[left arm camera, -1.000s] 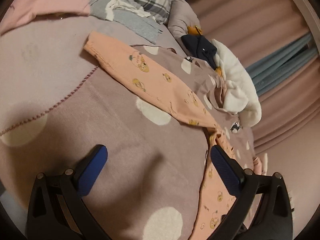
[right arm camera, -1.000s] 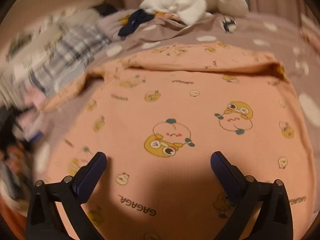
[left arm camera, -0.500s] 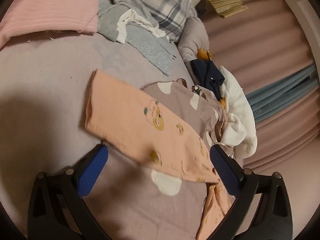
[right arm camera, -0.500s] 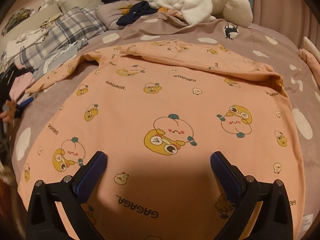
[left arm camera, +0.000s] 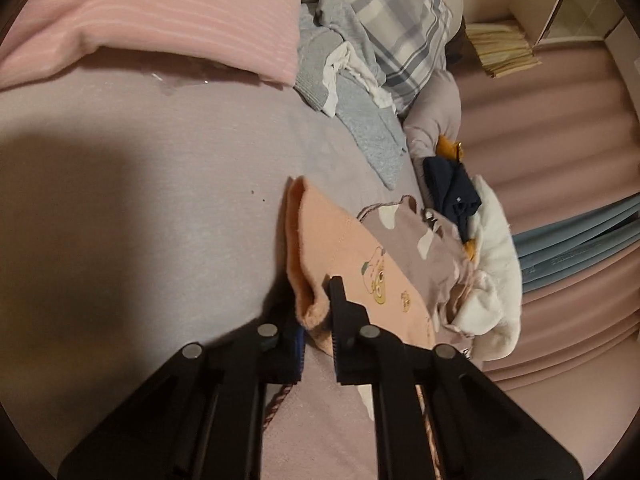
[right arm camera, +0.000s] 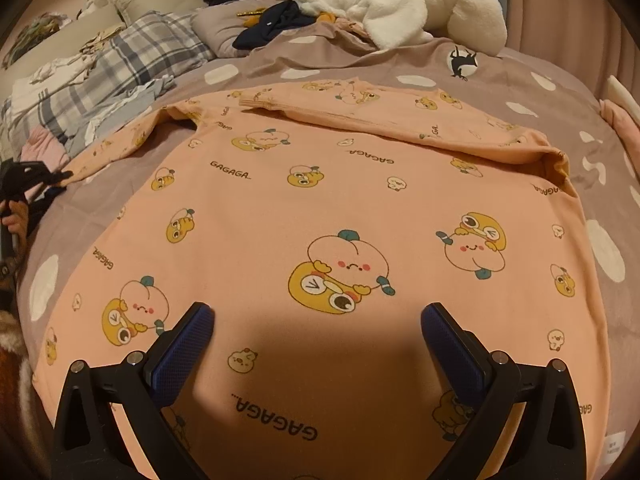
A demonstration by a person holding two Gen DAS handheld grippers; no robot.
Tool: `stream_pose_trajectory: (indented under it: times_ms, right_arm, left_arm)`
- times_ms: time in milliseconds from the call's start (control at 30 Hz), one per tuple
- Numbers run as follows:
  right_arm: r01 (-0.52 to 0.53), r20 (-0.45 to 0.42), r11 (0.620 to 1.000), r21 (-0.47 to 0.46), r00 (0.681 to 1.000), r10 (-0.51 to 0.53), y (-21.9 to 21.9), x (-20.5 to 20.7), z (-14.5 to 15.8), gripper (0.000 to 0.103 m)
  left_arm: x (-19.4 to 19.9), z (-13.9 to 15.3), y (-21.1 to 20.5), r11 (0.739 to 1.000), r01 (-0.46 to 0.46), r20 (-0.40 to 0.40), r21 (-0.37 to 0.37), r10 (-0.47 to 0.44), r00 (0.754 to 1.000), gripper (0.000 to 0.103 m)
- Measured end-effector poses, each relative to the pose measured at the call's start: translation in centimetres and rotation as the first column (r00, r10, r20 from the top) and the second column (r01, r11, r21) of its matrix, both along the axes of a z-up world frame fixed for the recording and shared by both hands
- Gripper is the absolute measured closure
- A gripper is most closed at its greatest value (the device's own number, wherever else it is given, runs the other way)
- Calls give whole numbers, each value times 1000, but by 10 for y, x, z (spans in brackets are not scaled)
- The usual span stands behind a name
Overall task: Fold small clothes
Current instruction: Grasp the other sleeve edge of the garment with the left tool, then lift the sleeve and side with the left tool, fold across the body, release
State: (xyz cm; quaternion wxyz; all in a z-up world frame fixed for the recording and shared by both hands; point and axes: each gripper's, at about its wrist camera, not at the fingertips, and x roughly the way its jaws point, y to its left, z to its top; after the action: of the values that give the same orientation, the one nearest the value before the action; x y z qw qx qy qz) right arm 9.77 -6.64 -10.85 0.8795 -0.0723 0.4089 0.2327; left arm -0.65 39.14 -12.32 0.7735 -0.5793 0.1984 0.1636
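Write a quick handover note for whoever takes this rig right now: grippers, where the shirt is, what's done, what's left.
Left gripper: jaws closing on the cuff of the peach shirt's left sleeve, which lies out to the side.
Right gripper: open, empty, hovering over the shirt's lower half.
Shirt: flat on the dotted blanket; its other sleeve is folded across the top.
Done: one sleeve folded in.
Left: probably bring the gripped sleeve across, then fold the body.

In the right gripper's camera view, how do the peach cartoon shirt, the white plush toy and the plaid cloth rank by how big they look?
1. Peach cartoon shirt, by far the largest, though nearest the camera.
2. and 3. White plush toy and plaid cloth look similar; both lie farther back, so I won't rank them.
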Motion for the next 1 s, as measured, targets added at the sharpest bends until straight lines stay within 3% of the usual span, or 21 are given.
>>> stream_pose_trajectory:
  times_ms: [67,267,533,700,867,1000]
  right_arm:
    - [0,0,1000,1,1000,0,0,0,0,0]
    - [0,0,1000,0,1000,0,0,0,0,0]
    - [0,0,1000,0,1000,0,0,0,0,0]
    - [0,0,1000,0,1000,0,0,0,0,0]
    - [0,0,1000,0,1000,0,0,0,0,0]
    - [0,1,1000,3,1000,0,0,0,0,0]
  left_arm:
    - [-2,-2,0,1000,-7,3,-8,7,1000,93]
    - [8,3,-7,996,-10,-68,91,17,998,95]
    - [12,13,-9,988,-11,-100,153,26,995,98]
    - [13,51,-28,949,11,-73,316,13,997,98]
    - [22,80,-49,931,35,-8,363,-34,999,98]
    - [54,115,-91,877,96,-27,472,-95,995,99]
